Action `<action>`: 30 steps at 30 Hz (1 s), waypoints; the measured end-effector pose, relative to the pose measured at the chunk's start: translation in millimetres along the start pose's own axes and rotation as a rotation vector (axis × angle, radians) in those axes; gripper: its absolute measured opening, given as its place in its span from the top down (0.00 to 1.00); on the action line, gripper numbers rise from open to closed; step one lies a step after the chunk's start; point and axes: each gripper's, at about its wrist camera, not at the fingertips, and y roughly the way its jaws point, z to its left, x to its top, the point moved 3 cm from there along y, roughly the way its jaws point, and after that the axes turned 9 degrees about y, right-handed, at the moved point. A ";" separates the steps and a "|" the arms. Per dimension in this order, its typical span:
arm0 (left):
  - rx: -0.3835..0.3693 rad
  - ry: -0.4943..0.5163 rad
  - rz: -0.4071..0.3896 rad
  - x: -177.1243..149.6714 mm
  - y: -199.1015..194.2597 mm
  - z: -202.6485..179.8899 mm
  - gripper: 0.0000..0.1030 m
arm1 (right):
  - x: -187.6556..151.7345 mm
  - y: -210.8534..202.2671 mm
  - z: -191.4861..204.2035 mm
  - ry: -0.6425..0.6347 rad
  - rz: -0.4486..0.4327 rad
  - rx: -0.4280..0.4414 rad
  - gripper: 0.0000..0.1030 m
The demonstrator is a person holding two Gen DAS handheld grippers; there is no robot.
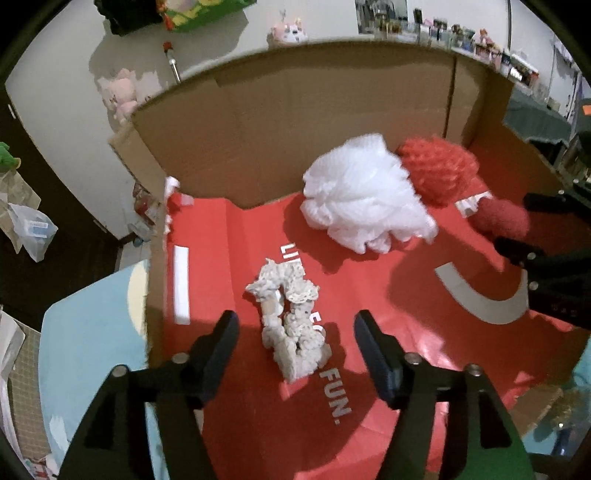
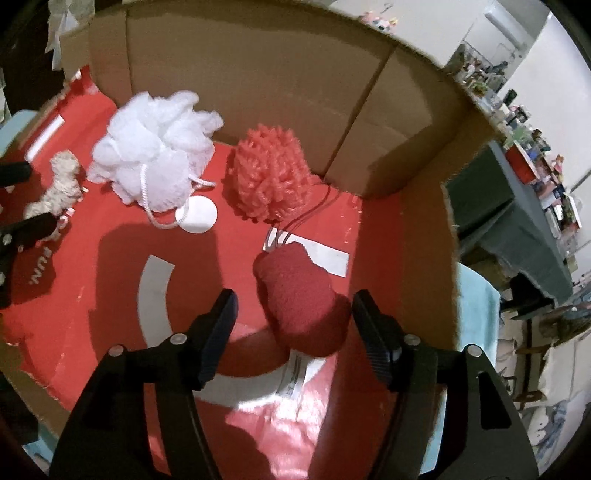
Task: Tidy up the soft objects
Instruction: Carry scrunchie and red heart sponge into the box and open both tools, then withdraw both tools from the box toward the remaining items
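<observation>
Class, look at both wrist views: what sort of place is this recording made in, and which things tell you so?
Probably a lived-in room at home: a crowded shelf of small boxes and figurines, pink plush toys against the white wall, and a flattened red-printed cardboard box serving as a makeshift work surface.

White mesh pouf (image 2: 155, 147) lay left of red knobbly pouf (image 2: 271, 173), both against brown cardboard wall (image 2: 258, 74); dark-red sponge (image 2: 303, 299) lay in front, cream lace scrunchie (image 1: 288, 317) far left.

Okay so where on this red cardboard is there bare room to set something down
Bare red cardboard lies between the lace scrunchie and the dark red sponge, around the grey arc. The back is crowded: white pouf and coral pouf sit against the cardboard wall.
</observation>
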 end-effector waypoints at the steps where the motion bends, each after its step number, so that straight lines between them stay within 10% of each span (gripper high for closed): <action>1: -0.003 -0.011 -0.018 -1.9 -8.2 1.0 0.28 | -1.5 -7.1 -2.0 0.004 -0.012 -0.001 0.38; 14: -0.076 -0.112 -0.246 -43.4 -139.4 -9.5 0.09 | -41.2 -153.3 -22.6 0.109 -0.231 0.134 0.18; 30: -0.094 -0.133 -0.553 -143.0 -256.1 -57.1 0.00 | -166.9 -271.9 -0.7 0.140 -0.494 0.216 0.10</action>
